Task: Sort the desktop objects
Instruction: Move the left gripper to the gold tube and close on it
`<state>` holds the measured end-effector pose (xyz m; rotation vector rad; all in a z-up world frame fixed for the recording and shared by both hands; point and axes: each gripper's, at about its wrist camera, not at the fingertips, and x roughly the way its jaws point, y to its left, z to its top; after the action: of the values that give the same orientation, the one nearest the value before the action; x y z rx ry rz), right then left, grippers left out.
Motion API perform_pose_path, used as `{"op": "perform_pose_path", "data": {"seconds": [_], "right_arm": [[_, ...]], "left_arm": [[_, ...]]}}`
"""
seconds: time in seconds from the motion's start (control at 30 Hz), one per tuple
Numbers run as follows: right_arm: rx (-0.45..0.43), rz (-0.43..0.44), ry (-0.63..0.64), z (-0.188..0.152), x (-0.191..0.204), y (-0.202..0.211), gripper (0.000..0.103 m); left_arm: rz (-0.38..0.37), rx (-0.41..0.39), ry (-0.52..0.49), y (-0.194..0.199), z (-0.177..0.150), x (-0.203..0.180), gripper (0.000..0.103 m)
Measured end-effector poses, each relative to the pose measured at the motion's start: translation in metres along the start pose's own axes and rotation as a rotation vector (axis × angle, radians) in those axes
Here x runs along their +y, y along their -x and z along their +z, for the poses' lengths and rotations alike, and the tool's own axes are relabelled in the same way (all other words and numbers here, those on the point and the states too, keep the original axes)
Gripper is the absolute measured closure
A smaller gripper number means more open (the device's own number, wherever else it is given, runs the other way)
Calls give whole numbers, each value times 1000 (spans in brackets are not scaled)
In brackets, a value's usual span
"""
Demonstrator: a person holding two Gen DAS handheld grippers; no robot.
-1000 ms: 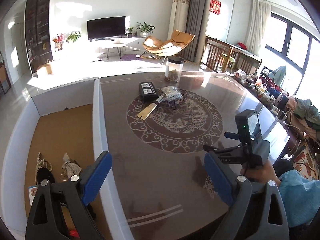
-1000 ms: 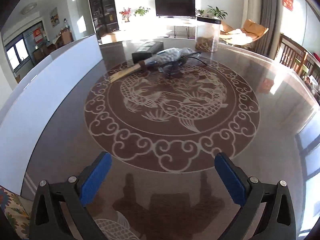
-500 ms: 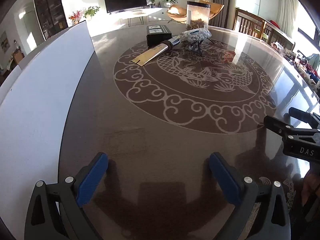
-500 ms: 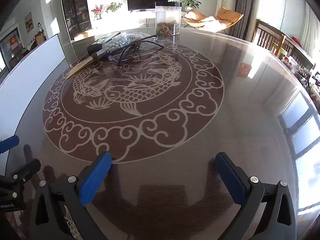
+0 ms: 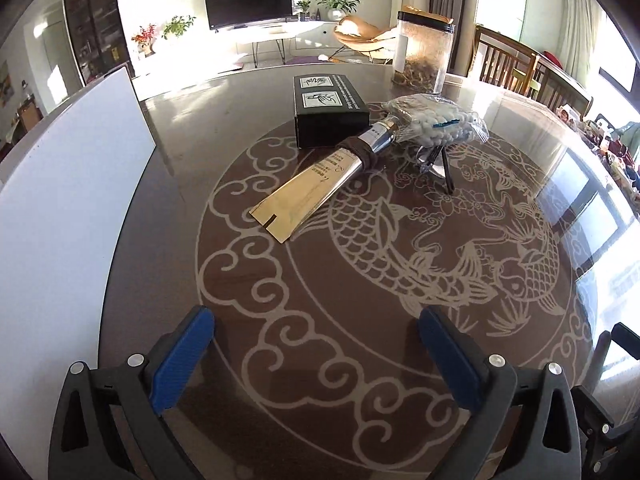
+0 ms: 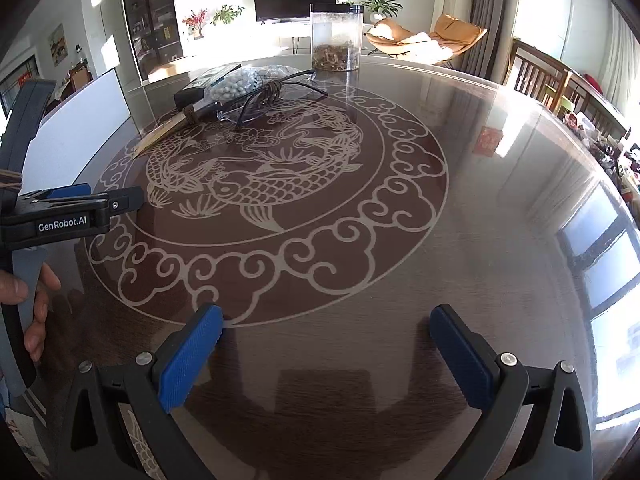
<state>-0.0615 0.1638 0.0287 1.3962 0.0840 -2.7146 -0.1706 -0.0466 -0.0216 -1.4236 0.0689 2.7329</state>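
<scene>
Desktop objects lie clustered at the far side of the round dark glass-topped table (image 5: 168, 184) with a pale fish-and-cloud pattern: a black rectangular box (image 5: 330, 110) with white label panels, a gold flat-ended tube (image 5: 316, 188) with a brown band, lying just beside the box, a clear plastic bag of white beads (image 5: 434, 122) touching the tube's silver end, and dark-framed glasses (image 6: 276, 96) beside the bag. Clear lidded jar (image 5: 422, 56) stands behind them. White board wall (image 5: 60, 208) along table's left edge. Left gripper (image 5: 316, 356): blue pads spread wide, nothing between, over near table. Right gripper (image 6: 326, 356): likewise spread, empty. Hand (image 6: 28, 304) grips left tool's handle.
</scene>
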Motion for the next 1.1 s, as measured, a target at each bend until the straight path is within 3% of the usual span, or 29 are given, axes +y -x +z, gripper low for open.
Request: {"op": "perform_pose_path", "data": {"seconds": [0.23, 0.57, 0.8, 0.83, 0.9, 0.97, 1.1], "right_arm": [[0, 0, 0, 0, 0, 0, 0], [0, 0, 0, 0, 0, 0, 0], [0, 0, 0, 0, 0, 0, 0], [0, 0, 0, 0, 0, 0, 0], [0, 0, 0, 0, 0, 0, 0], [0, 0, 0, 0, 0, 0, 0], [0, 0, 0, 1, 0, -1, 0]], "left_arm": [[0, 2, -5, -22, 33, 6, 0], [-59, -4, -83, -51, 77, 7, 0], [-81, 10, -108, -57, 87, 1, 0], [-83, 1, -111, -55, 86, 0, 6], [-95, -33, -112, -47, 86, -2, 51], [-83, -39, -114, -42, 81, -7, 70], [-48, -62, -66, -28, 60, -8, 71]]}}
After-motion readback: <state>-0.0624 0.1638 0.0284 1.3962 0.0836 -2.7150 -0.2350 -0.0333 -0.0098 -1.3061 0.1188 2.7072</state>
